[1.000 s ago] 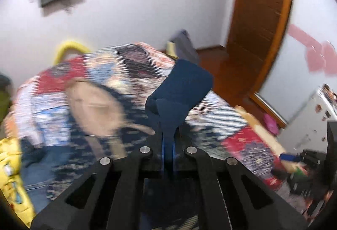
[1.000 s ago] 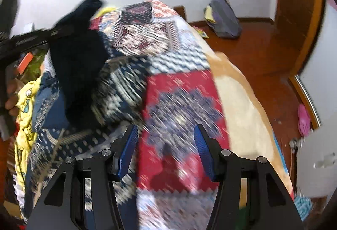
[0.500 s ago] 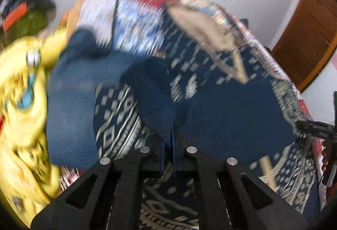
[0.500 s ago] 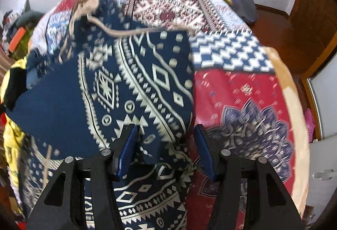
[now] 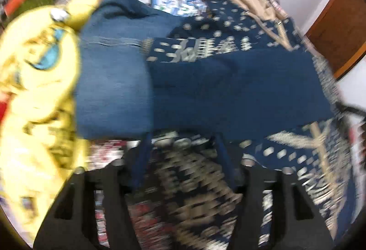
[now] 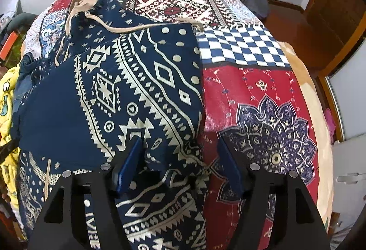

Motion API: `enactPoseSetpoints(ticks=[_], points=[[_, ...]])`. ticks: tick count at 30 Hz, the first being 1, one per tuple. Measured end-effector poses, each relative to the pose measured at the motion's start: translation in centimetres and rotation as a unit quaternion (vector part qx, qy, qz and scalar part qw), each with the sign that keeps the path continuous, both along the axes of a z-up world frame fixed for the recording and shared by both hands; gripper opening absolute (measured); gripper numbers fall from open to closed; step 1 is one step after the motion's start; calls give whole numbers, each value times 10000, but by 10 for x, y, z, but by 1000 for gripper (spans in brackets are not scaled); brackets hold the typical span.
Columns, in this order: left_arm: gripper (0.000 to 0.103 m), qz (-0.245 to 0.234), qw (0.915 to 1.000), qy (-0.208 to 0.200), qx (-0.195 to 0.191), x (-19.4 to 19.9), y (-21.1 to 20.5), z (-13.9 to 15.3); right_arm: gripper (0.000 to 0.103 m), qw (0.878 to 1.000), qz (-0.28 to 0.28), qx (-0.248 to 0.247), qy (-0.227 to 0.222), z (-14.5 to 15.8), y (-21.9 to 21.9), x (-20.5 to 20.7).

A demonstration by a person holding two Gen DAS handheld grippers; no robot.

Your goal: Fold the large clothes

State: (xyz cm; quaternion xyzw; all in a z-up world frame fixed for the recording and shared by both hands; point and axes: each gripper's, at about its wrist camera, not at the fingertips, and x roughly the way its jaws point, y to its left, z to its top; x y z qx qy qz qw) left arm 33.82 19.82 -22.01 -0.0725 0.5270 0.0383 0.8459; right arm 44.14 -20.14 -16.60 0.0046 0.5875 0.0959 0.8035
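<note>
Patchwork bedspread fills frame | left gripper now spread, sleeve released | navy patterned drawstring hoodie centre-left, sleeve folded across | right gripper spread, hovering at hem | next fold due

Left gripper — matte black angular frame with triangular cut-outs; two blue fingers; round silver screw heads along the upper edge, blurred in this view.

Right gripper — same black frame, same cut-outs; blue flat pads on both fingers; four silver screws were visible, two per side, near the finger roots.
</note>
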Motion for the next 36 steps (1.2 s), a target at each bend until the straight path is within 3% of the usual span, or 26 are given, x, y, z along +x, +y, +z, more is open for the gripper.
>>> enactPoseSetpoints(ticks=[2, 5, 9, 11, 18, 23, 31, 36], points=[[59, -102, 9997, -13, 220, -5, 5, 9, 64, 10000, 43, -21, 76, 5, -1, -1], [59, -156, 9997, -76, 189, -7, 14, 27, 64, 9997, 218, -111, -46, 20, 4, -3], [61, -275, 9980, -495, 284, 8, 12, 66, 64, 9974, 521, -194, -465, 52, 17, -2], [70, -326, 9966, -714, 264, 21, 7, 82, 64, 9949, 677, -238, -707, 67, 27, 4], [71, -535, 9934, -1010, 33, 105, -27, 105, 64, 9902, 868, -85, -1094, 92, 72, 55], [71, -520, 9945, -909, -47, 172, -42, 92, 64, 9890, 964, 46, -1124, 86, 104, 90], [71, -149, 9986, -325, -401, 260, -40, 34, 65, 9907, 1075, -39, -837, 51, 142, 157], [71, 213, 9948, -54, -998, 296, -31, -1, 64, 9950, 871, 277, -406, 24, 154, 195]])
